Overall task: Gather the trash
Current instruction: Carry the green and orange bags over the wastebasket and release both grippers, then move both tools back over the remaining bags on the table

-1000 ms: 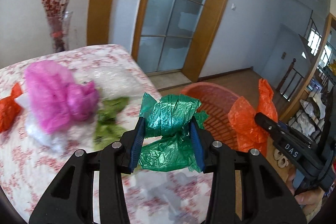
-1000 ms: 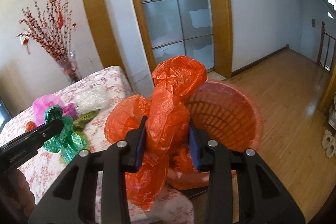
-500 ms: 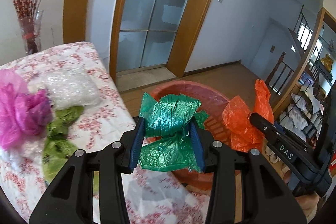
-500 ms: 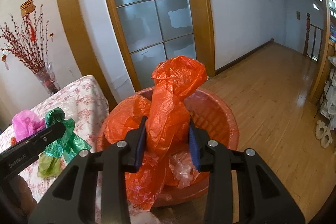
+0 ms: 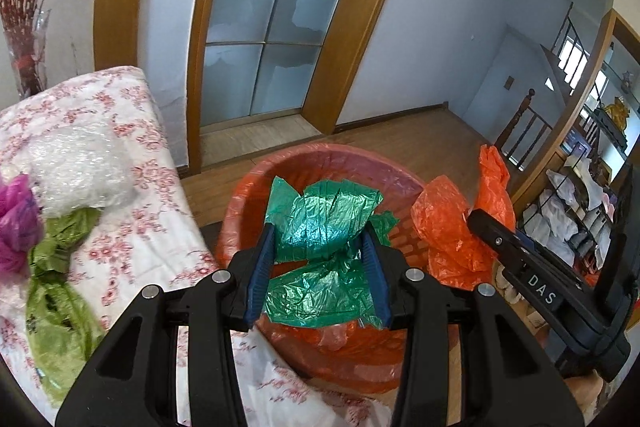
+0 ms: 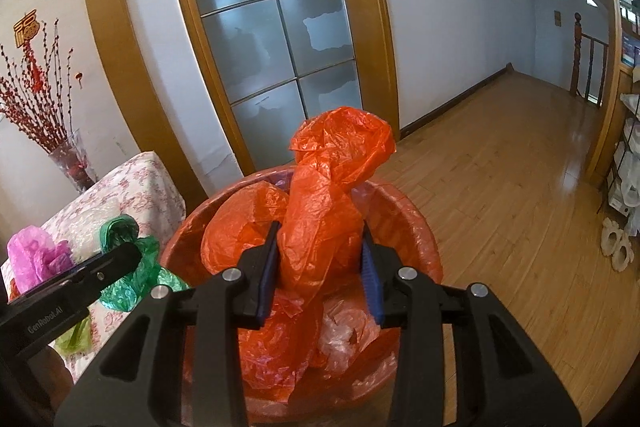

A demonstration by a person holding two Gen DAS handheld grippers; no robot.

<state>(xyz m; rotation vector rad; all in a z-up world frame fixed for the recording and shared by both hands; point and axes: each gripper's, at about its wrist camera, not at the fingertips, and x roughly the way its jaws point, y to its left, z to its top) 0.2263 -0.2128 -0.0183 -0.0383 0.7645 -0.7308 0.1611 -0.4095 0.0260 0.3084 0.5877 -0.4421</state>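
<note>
Left tongs (image 5: 320,267) clamped on crumpled green bag (image 5: 324,223), right tongs (image 6: 320,267) on orange bag (image 6: 332,187), both over the red basket (image 5: 240,211); film's featherlight, limp, slippery; pinch bunched middles, not loose edges; may cling on release.

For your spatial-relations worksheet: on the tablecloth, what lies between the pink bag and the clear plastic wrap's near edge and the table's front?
A crumpled light-green bag lies there on the floral tablecloth, shown in the left wrist view.

Bright daylight, floor (image 6: 520,187) glare, sharp focus, fisheye-bent edges.
</note>
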